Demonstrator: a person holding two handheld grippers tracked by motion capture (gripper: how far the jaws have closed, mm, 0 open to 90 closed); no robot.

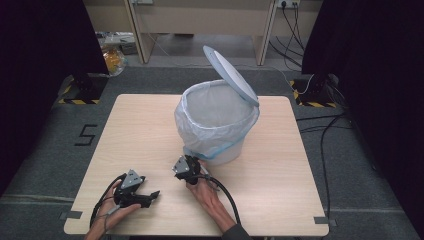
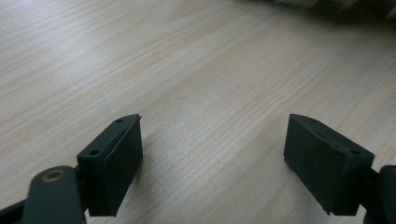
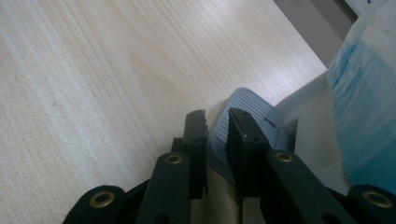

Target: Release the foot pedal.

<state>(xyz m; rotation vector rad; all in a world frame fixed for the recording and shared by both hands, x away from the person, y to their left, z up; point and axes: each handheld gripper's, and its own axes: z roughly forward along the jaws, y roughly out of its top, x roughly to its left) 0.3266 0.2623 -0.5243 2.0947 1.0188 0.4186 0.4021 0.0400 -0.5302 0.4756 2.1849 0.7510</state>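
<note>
A white pedal bin (image 1: 220, 135) lined with a translucent bag stands in the middle of the wooden table (image 1: 140, 125), its lid (image 1: 231, 75) tipped up and open. My right gripper (image 1: 186, 162) is at the bin's front foot. In the right gripper view its jaws (image 3: 217, 114) stand close together, shut, tips resting on the ribbed grey pedal (image 3: 256, 105). My left gripper (image 1: 152, 195) lies low over the table's front left, held in a hand. Its jaws (image 2: 215, 140) are wide open with bare wood between them.
The bag's blue drawstring edge (image 1: 220, 150) hangs down the bin's front. A cable (image 1: 227, 192) trails from the right gripper toward the front edge. Off the table, stands with hazard tape (image 1: 80, 92) sit on the floor at both back corners.
</note>
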